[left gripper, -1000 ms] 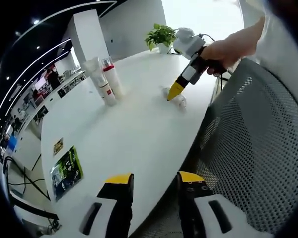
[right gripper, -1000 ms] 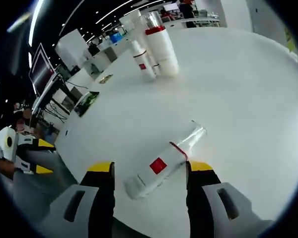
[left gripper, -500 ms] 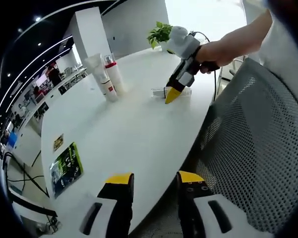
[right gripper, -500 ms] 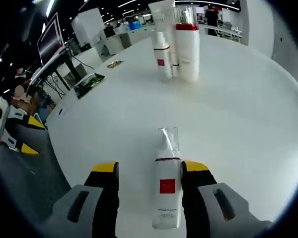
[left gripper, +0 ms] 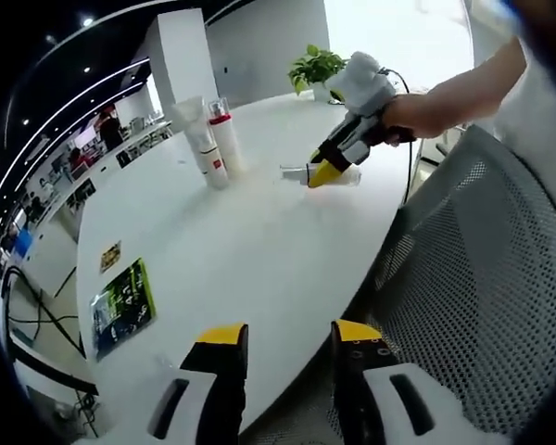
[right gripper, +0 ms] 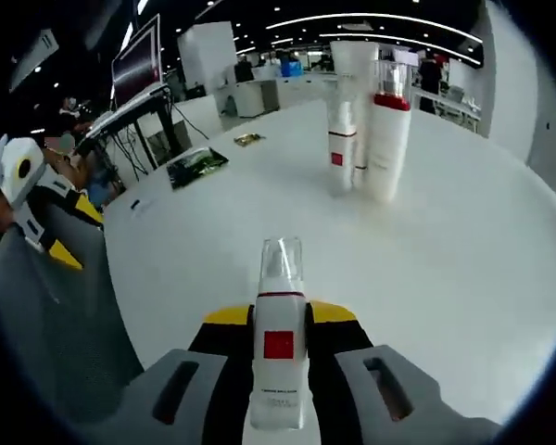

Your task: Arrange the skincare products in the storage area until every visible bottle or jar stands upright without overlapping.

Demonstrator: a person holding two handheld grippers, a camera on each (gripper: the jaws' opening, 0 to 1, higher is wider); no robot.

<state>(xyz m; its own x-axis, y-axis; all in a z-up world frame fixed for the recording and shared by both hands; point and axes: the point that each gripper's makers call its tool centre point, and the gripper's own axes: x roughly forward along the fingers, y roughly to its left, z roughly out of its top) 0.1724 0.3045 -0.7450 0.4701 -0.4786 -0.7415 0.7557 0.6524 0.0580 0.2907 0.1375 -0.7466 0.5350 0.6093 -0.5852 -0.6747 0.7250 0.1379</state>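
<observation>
A white bottle with a red square label and a clear cap [right gripper: 279,343] lies lengthwise between the jaws of my right gripper [right gripper: 278,317], which is shut on it just above the white round table [right gripper: 463,269]. In the left gripper view that bottle [left gripper: 317,173] shows under the right gripper [left gripper: 326,172] near the table's right edge. Three white products [right gripper: 363,130] stand upright close together at the far side, also seen as a cluster [left gripper: 212,139]. My left gripper [left gripper: 280,341] hangs open off the table's near edge [left gripper: 287,371], holding nothing.
A green booklet [left gripper: 120,306] and a small card [left gripper: 108,259] lie on the table's left part. A mesh chair back [left gripper: 482,278] stands to the right. A potted plant [left gripper: 317,67] sits at the far edge. Desks and monitors [right gripper: 139,74] stand beyond.
My right gripper has closed onto the lying bottle, which now sits lengthwise between its jaws. Both views have shifted with the hands; the left gripper stays open.
</observation>
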